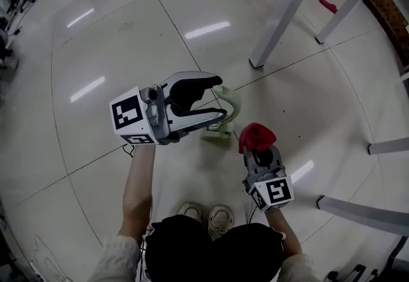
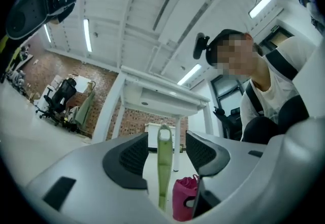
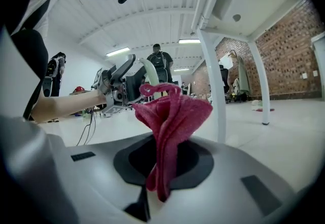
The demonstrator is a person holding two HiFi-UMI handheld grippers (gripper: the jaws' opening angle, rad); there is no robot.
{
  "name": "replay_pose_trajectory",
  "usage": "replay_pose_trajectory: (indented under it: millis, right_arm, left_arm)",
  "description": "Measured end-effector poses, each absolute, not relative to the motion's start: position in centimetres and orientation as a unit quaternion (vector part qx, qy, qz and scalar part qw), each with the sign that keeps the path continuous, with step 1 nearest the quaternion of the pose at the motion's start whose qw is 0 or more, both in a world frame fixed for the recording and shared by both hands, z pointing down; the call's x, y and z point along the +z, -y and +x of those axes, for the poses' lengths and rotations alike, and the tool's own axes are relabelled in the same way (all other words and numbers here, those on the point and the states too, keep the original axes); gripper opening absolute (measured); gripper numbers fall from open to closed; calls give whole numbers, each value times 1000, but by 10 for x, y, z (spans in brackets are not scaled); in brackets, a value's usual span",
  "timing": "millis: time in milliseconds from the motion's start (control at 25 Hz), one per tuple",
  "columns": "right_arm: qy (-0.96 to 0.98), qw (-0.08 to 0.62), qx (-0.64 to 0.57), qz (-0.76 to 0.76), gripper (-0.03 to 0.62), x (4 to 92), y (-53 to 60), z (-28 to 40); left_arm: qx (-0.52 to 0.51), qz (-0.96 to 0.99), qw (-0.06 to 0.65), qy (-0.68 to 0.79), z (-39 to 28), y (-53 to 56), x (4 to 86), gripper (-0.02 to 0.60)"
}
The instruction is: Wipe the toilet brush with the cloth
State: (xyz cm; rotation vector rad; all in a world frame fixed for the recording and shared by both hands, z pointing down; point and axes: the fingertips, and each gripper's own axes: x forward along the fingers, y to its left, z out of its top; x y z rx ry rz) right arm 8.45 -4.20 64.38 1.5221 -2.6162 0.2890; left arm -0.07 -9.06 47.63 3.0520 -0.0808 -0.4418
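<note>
A light green toilet brush (image 1: 227, 108) stands upright in front of me, its base (image 1: 216, 133) low over the white floor. In the left gripper view its thin handle (image 2: 163, 167) rises between the two dark pads of my left gripper (image 2: 165, 149) with a gap showing on each side, so the jaws are open around it. In the head view the left gripper (image 1: 220, 100) reaches in from the left. My right gripper (image 1: 259, 149) is to its right and nearer me, shut on a bunched red cloth (image 1: 255, 135). The cloth (image 3: 172, 116) sticks up from that gripper's jaws.
White table legs (image 1: 284, 12) stand on the tiled floor ahead, and more white legs (image 1: 364, 210) lie at the right. A red item (image 1: 326, 2) lies on the floor far right. My shoes (image 1: 208, 217) are below. Another person (image 3: 158, 60) stands in the background.
</note>
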Motion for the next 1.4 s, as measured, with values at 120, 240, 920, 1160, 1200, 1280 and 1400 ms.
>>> replay_pose_trajectory:
  millis: [120,240,920,1160,1200,1280,1400]
  right_arm:
    - [859,39,93,502,31,637,54,92]
    - [862,26,86,499,31,630,68,96]
    - [867,-23,78,492,31,235,141,95]
    - [872,-8,88,482,32,-49,91,102]
    - [873,-4,77,482,32,-89,84,101]
    - [878,-9,51,475,32,-158,72,91]
    - [895,-34,27,444,31,-222,49,70]
  left_arm:
    - [-137,990,10,32,3,100,473,106]
    - [-138,990,10,24,3,103,475,98]
    - [-163,986,24,29,15,132,137,95]
    - [-133,986,60,80,14,85,-113,95]
    - [-126,986,58,94,12,76,-144,95]
    - [-114,986,51,115,3,62,-187,95]
    - [-133,982,49,122,-10,35,-218,95]
